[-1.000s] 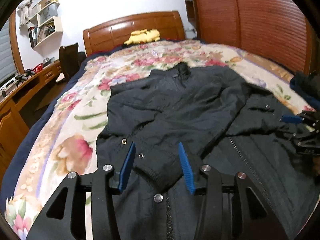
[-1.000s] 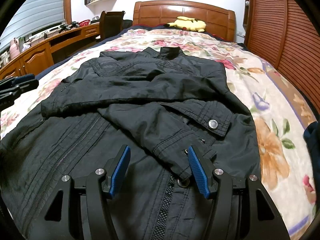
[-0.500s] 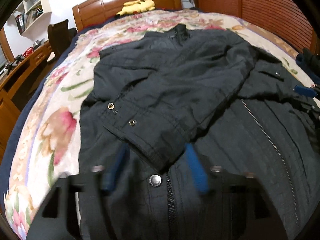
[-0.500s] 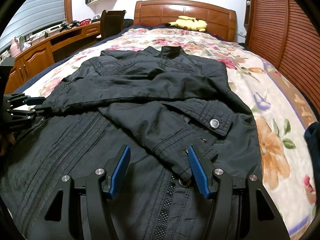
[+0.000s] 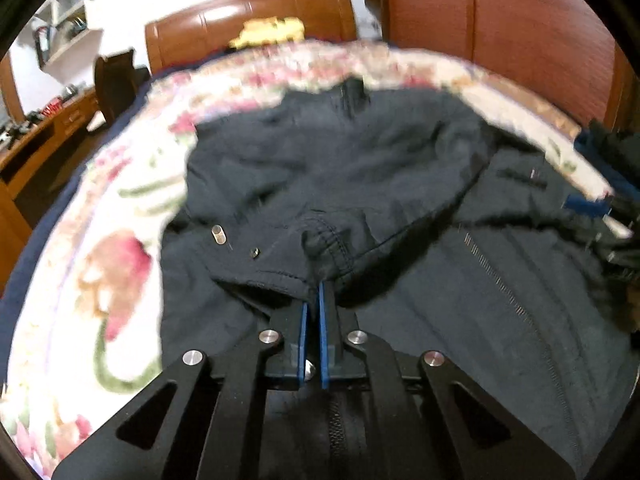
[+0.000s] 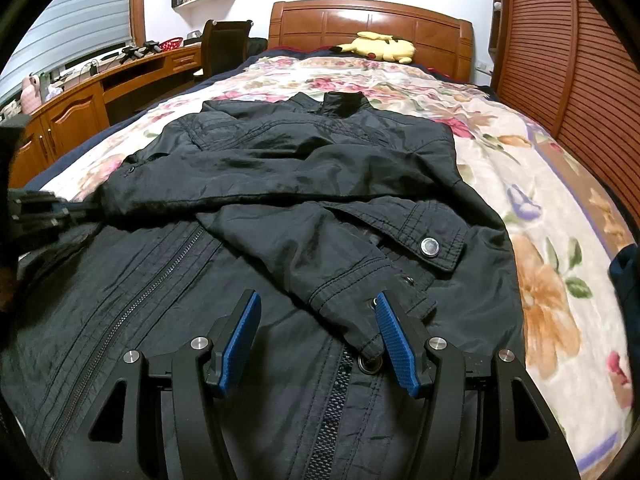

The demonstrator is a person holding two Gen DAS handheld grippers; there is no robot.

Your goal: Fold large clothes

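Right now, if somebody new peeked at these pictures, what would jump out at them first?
Probably the big black jacket spread across the flowery bed, sleeves folded over its front. Next, the yellow plush toy lying by the wooden headboard. Up close, the left tool is pinched shut on a sleeve cuff, while the right tool hangs open above the other cuff.

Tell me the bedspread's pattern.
Floral, pink and orange blooms on cream: bedspread, clearest in the right wrist view.

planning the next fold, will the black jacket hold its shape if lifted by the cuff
Probably not: the black jacket lies creased and limp, so it should drape. Its sheen suggests slippery fabric. The left tool is shut on the sleeve cuff.
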